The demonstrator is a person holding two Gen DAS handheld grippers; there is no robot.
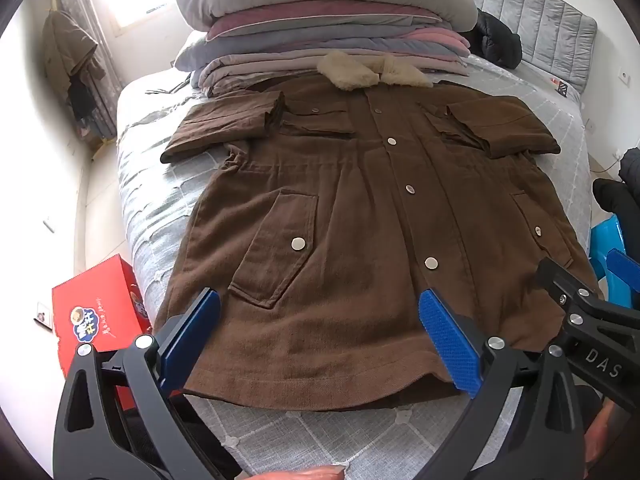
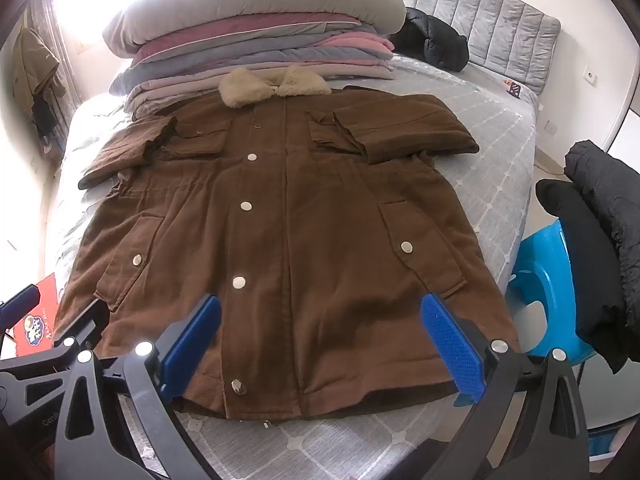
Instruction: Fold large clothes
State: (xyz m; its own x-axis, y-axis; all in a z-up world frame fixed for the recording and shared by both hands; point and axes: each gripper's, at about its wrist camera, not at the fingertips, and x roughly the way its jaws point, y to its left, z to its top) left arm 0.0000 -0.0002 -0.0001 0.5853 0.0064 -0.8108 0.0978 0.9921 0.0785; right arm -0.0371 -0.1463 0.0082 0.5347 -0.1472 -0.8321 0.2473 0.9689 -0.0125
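Observation:
A large brown coat (image 1: 360, 220) with a cream fur collar (image 1: 372, 70) lies flat, front up and snapped shut, on the grey bed (image 1: 160, 200). Both sleeves are folded in across the chest. My left gripper (image 1: 320, 332) is open and empty above the hem, left of the button line. My right gripper (image 2: 320, 336) is open and empty above the hem, right of the button line; the coat (image 2: 300, 220) fills that view. The right gripper's body also shows at the right edge of the left wrist view (image 1: 592, 320).
A stack of folded quilts (image 1: 320, 32) and a black jacket (image 1: 500, 40) sit at the bed's head by the grey headboard (image 1: 540, 16). A red box (image 1: 96, 304) lies on the floor at left. A blue stool (image 2: 548, 280) with dark clothes (image 2: 592, 240) stands at right.

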